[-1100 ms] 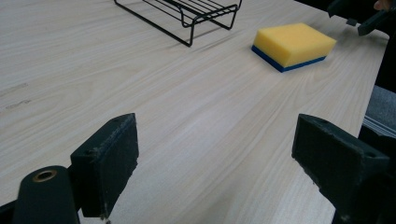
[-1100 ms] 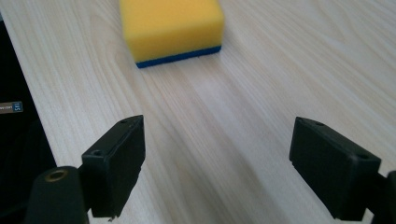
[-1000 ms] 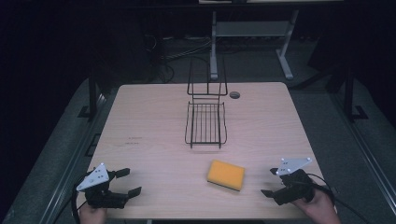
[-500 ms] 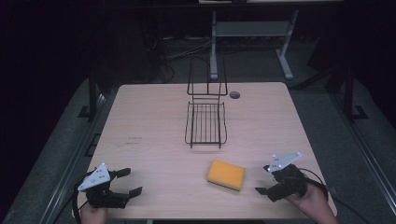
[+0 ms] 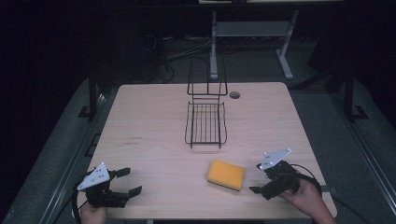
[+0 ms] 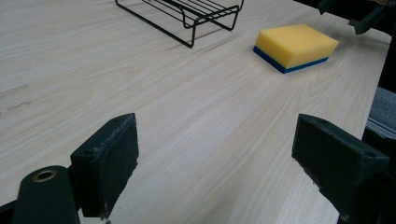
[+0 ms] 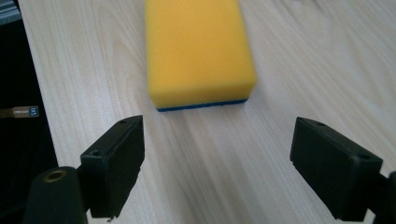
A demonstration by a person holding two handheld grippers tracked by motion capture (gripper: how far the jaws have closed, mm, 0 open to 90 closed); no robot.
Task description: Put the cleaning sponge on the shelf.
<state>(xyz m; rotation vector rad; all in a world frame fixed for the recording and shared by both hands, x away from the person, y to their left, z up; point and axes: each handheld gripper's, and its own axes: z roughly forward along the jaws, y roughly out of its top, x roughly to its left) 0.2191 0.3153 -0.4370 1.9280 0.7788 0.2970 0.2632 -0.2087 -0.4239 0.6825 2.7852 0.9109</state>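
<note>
The right tool [image 5: 258, 178], jaws spread, lines up just short of the yellow sponge [image 5: 226, 175] lying flat on the bench [image 5: 149, 116]; next it should slide forward to straddle it and close

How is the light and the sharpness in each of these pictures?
High view: table lit, surroundings nearly black. Left gripper view: sponge fairly sharp, near jaws soft. Right gripper view: the sponge's far end blurs, even light, no glare.

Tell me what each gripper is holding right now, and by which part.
Nothing is held. The right gripper is open, just short of the yellow sponge; the left gripper is open over bare table.
</note>
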